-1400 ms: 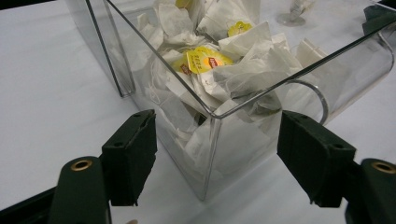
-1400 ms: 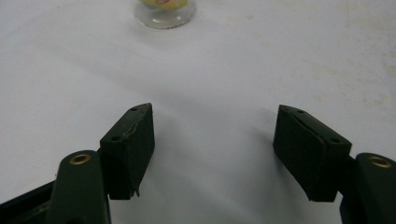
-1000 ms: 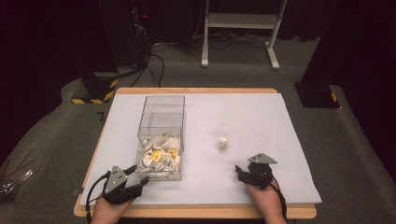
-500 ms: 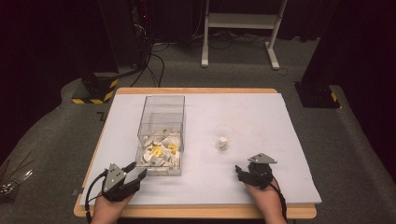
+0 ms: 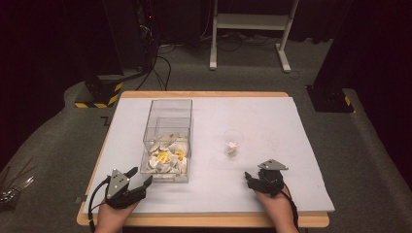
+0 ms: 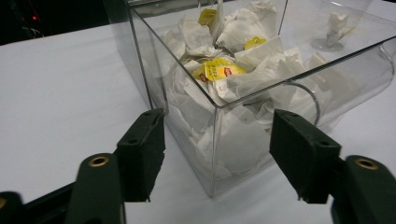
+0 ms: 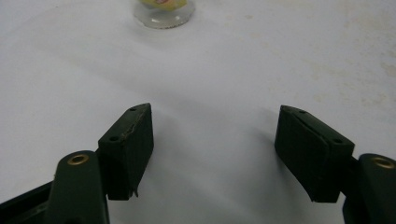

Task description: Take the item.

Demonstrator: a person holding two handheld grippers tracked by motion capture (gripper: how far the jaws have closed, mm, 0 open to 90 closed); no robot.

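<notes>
One clear, straight-walled plastic box (image 5: 167,141) stands on the desk (image 5: 272,191), left of centre, its near half heaped with crumpled white tea-bag sachets (image 5: 166,158), too many and too tangled to count; at least three yellow tags show among them in the left gripper view (image 6: 217,70). One small clear plastic cup (image 5: 232,141) stands alone right of the box and well apart from it, with a single white sachet inside. Two hand-held grippers, one per hand. Desk: pale white sheet over a wooden top whose edge shows at front and back. Room: dark, grey carpet, black cables on the floor behind, a white metal frame at the back, two yellow-and-black striped blocks either side of the desk. Left hand-held gripper (image 5: 138,180) lies low at the near-left edge, pointing at the box's near corner; its jaws have just been opening and stand spread, the corner of the box lying ahead between them in the left gripper view (image 6: 212,156), pads not pressing on it. Right hand-held gripper (image 5: 251,178) rests at the near-right edge, grey three-cornered plate on top, jaws spread with only bare desk between them (image 7: 212,154); the cup's base sits well ahead of it.
</notes>
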